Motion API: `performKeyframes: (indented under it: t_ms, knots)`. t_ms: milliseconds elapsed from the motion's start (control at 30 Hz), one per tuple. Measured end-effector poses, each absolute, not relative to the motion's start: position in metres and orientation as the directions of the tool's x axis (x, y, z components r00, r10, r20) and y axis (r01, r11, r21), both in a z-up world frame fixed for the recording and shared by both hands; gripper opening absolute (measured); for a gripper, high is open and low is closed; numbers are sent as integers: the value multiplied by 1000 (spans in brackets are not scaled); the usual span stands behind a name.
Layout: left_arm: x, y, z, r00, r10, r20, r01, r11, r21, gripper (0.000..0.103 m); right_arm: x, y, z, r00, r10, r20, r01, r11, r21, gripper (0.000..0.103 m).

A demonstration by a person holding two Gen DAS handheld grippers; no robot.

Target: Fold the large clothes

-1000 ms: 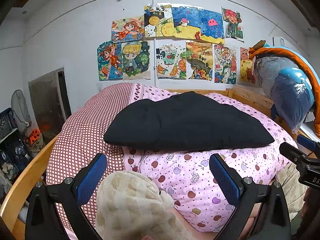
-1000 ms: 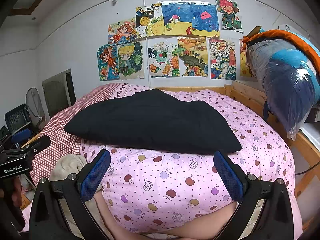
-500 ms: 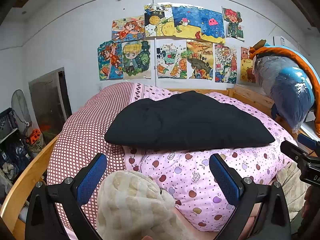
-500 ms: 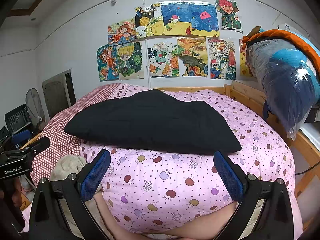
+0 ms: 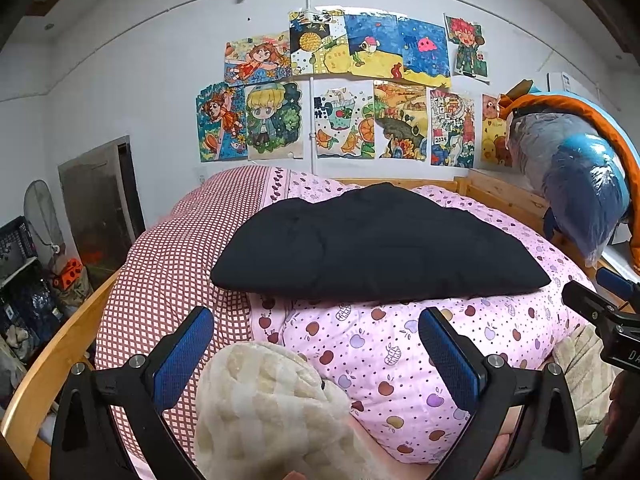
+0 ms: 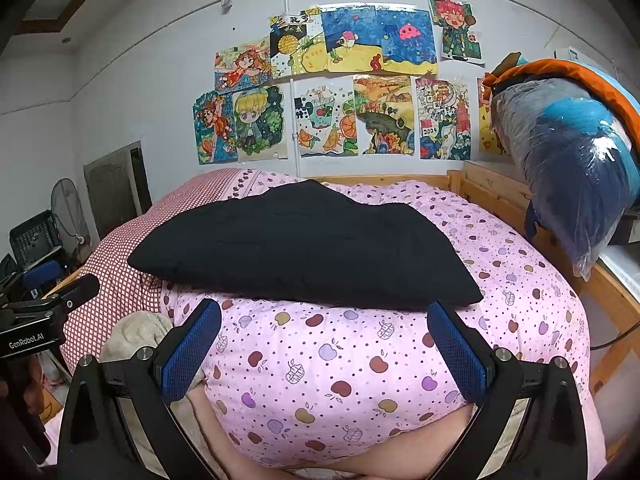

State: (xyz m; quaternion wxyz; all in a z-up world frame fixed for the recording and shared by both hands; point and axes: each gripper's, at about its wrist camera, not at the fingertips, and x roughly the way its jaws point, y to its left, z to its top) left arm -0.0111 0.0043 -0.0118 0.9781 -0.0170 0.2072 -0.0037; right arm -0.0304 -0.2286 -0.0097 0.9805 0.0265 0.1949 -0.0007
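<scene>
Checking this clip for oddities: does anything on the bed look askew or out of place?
Nothing stands out. The black garment lies folded on the pink quilt, and both the left gripper and right gripper hang open, short of it.

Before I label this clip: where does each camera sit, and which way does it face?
Left wrist: on the left gripper, low at the bed's foot, facing the drawings; its own open fingers show, right gripper at right edge.
Right wrist: on the right gripper, beside it, same heading; its own open fingers show, left gripper at left edge.
Shared: black garment on pink quilt, drawings, beige blanket.
</scene>
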Motion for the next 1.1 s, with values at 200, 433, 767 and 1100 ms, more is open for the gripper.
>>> performKeyframes:
  t_ms: [200, 433, 767, 1100]
  knots:
    - [-11, 5, -12, 914, -15, -405, 1, 999, -35, 103, -30, -230, -9, 924, 9, -381, 12, 999, 53, 101]
    - [-11, 4, -12, 914, -13, -405, -1, 999, -34, 103, -30, -230, -9, 924, 10, -383, 11, 999, 52, 101]
    - [-10, 4, -12, 914, -14, -405, 0, 999, -34, 103, -28, -229, -10, 923, 12, -386, 7, 999, 46, 101]
    - [-10, 5, -12, 916, -13, -401, 1, 999, -32, 103, -26, -229, -11, 921, 16, -389, 3, 999, 48, 101]
